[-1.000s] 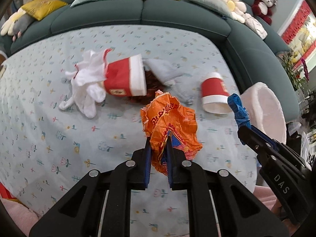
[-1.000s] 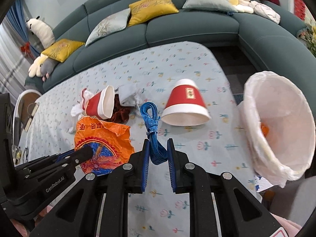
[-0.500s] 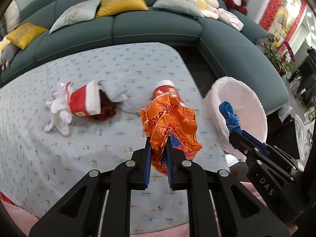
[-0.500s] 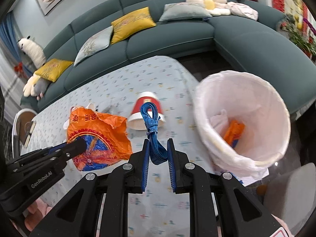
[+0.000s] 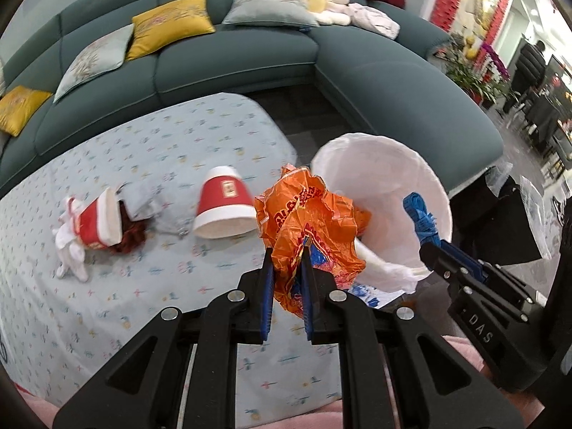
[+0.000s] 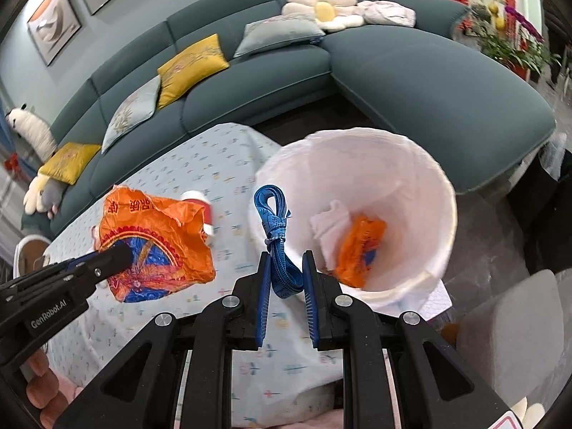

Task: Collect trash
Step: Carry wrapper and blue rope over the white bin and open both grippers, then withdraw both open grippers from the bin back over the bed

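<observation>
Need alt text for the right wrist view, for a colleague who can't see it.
The right gripper holds a blue strap near the rim of a white-lined bin containing an orange wrapper and white paper. At left, the left gripper holds an orange bag above the table.

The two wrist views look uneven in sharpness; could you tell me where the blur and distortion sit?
Left wrist view: sofa bowed by fisheye, red cup slightly soft. Right wrist view: white bin rim smeared, blue strap crisp, corners vignetted black.
</observation>
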`<state>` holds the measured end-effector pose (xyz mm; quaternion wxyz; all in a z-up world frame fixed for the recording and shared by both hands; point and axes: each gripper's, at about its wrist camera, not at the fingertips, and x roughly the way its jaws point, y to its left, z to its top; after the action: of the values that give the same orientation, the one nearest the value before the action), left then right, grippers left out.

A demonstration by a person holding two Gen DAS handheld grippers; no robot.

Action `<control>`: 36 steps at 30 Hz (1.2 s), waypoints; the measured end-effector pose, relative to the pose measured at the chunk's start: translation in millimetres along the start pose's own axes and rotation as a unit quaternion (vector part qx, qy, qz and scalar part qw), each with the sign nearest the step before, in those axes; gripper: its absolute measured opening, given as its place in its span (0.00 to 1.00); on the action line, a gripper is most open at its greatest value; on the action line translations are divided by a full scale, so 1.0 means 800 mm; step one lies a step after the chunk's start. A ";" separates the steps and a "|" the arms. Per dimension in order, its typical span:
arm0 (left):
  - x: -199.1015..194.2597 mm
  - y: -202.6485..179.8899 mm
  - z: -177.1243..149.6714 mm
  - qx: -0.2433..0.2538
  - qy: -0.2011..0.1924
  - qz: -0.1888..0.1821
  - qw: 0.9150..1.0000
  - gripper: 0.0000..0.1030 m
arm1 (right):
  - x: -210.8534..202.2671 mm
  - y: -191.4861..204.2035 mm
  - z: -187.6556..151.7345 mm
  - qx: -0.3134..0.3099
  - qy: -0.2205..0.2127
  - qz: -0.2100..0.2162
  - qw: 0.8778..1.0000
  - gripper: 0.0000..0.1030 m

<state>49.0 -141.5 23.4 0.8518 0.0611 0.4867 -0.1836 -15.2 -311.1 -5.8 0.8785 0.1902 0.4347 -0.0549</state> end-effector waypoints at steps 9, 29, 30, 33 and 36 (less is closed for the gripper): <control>0.021 -0.054 0.023 0.029 0.005 -0.017 0.999 0.13 | 0.001 -0.042 0.012 0.034 -0.004 -0.002 0.999 0.16; 0.063 -0.120 0.075 0.041 0.010 -0.046 0.998 0.31 | 0.017 -0.089 0.056 0.048 -0.008 -0.033 0.998 0.21; 0.062 -0.121 0.076 0.040 0.006 -0.044 0.998 0.36 | 0.017 -0.090 0.056 0.049 -0.008 -0.033 0.998 0.24; 0.059 -0.121 0.078 0.040 0.000 -0.042 0.998 0.44 | 0.016 -0.090 0.056 0.049 -0.011 -0.036 0.998 0.29; 0.059 -0.119 0.079 0.033 0.002 -0.042 0.999 0.45 | 0.014 -0.087 0.056 0.044 -0.011 -0.036 0.998 0.29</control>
<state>85.9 -259.6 23.2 0.8400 0.0692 0.4839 -0.2355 7.0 -391.7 -10.2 0.8713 0.2119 0.4293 -0.1078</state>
